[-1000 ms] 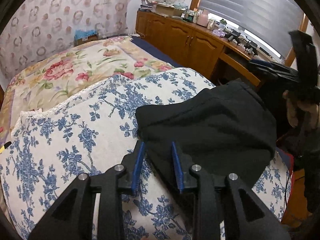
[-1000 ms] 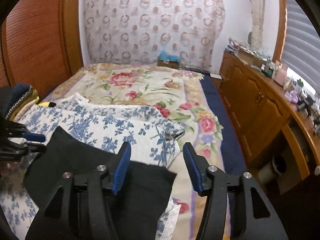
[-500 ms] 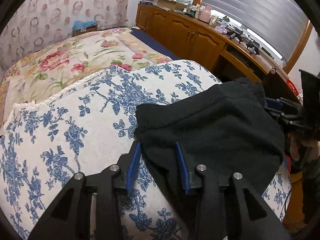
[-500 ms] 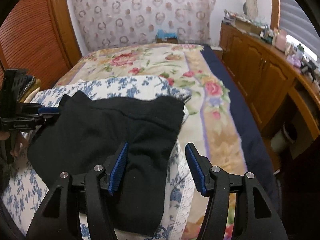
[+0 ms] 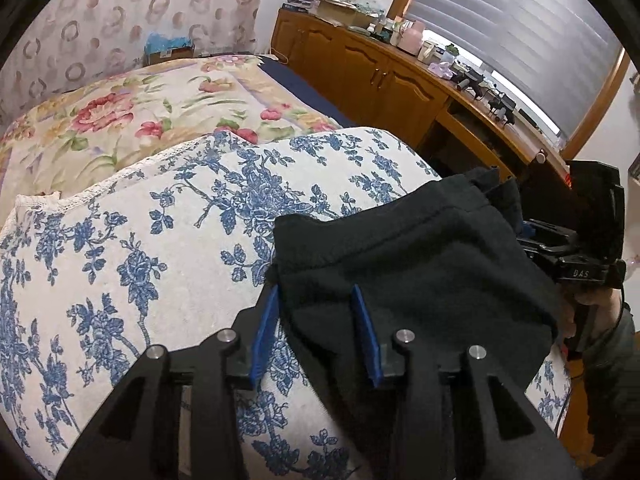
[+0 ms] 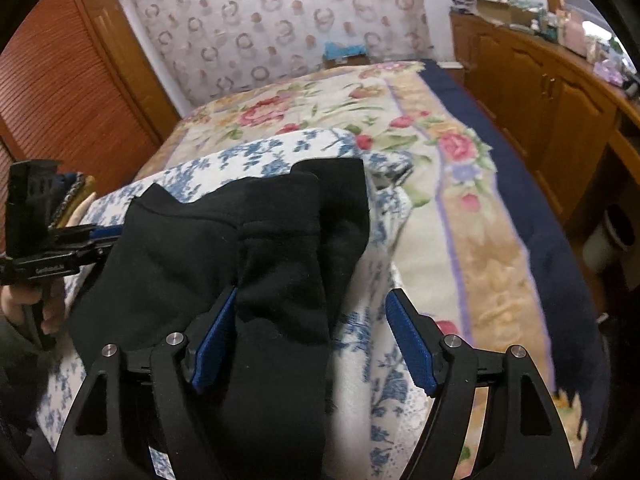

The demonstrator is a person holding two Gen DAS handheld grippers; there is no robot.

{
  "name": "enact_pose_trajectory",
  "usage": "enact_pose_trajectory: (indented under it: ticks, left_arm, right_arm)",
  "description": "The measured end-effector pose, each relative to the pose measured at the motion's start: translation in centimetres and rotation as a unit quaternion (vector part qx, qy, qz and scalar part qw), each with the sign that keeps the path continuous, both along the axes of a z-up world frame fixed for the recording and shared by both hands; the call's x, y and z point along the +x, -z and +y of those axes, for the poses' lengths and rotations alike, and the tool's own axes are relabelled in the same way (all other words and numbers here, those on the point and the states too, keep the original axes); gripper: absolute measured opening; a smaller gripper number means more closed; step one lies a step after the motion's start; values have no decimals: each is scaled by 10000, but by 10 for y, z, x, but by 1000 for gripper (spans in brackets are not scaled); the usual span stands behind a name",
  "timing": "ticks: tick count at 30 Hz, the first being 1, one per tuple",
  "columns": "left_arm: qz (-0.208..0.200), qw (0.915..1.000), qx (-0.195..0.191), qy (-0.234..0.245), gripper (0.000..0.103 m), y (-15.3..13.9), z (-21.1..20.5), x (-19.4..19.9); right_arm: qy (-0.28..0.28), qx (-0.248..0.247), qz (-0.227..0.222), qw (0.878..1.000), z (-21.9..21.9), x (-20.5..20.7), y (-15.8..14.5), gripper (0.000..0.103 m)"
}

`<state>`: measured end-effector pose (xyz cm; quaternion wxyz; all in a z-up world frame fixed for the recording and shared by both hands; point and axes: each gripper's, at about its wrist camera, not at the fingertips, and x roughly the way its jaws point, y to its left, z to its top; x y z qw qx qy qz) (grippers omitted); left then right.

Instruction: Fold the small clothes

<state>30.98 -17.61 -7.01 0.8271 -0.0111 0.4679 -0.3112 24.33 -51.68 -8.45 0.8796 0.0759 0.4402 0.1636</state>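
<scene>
Lying at lower centre of both frames, the black garment (image 5: 420,264) is straddled by the spread left gripper (image 5: 316,332) and the spread right gripper (image 6: 312,336).

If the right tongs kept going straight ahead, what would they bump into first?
Probably the black cloth: it already lies between the open right tongs, spread ahead over the blue-flowered cover. Depth is unclear.

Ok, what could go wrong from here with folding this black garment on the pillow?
The black garment lies near the edge of the blue-flowered pillow, part draping off; it could slide down. The right gripper has open jaws with cloth between them, so a lift now may miss a layer. The left gripper also looks open.
</scene>
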Motion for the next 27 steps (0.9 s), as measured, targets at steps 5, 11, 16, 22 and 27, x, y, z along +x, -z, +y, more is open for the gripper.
enact_pose_trajectory:
  ticks: [5,11,16,22,27]
  left_arm:
    - [-48,10000,10,10,36,0,-4,-1]
    - [-40,10000,-51,-5,36,1,-5,0]
    - [-37,10000,-66,-2,36,1,-5,0]
    - [-39,10000,-75,9,36,1,-5,0]
    - [-27,9999,-126,38,23,2,-5,0]
  right_arm:
    - [-115,103,51,9999,7,4,3,71]
    - [-58,90,-18,9999,13,2,3,69]
    - [-22,-94,-207,9997,17,-4,-3,57]
    - [-16,66,-120,9999,12,0,-2,55]
    - [-166,123,-120,9997,13,2,-2,48]
